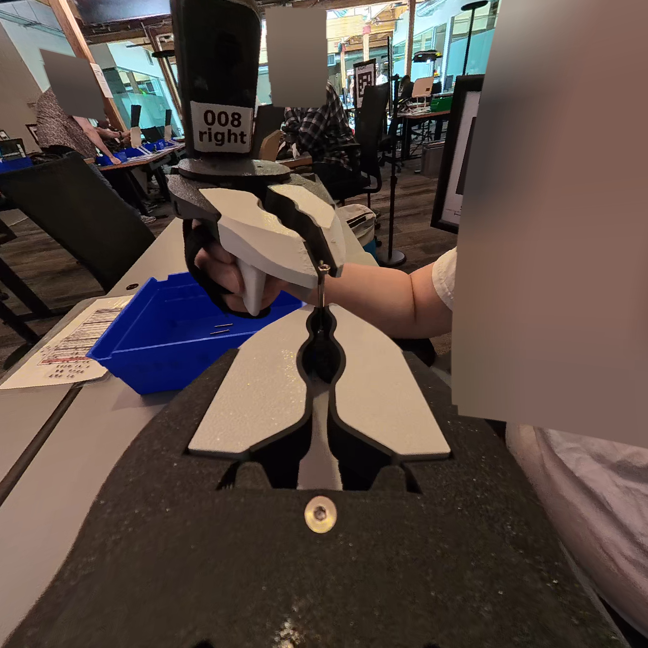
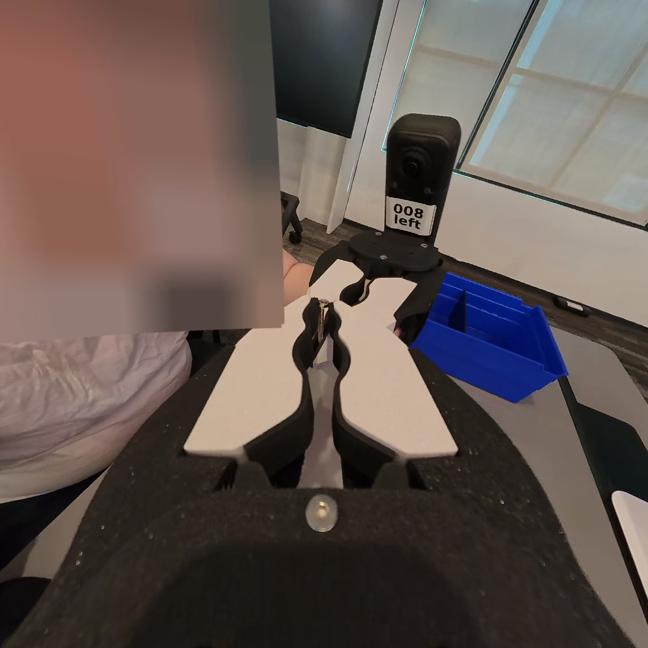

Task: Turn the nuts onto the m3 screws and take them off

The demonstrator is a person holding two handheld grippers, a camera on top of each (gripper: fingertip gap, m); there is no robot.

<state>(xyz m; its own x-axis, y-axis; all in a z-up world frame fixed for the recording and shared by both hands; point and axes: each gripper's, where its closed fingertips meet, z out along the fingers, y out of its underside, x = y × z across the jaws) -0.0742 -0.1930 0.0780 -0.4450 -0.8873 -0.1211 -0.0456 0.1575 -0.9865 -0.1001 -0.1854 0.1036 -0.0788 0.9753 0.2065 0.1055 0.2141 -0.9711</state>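
Threading step: the left gripper (image 1: 321,317) is closed on the screw (image 1: 321,294) shank; the right gripper (image 1: 324,270) pinches the nut (image 1: 324,268) at its tip. Next, judged: rotate nut, axes aligned.

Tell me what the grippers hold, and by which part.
One screw, held at both ends: the right gripper pinches its head end and the left gripper its lower end.

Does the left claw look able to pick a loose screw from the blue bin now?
Probably not: the left claw is already shut on a screw, shared with the right claw.
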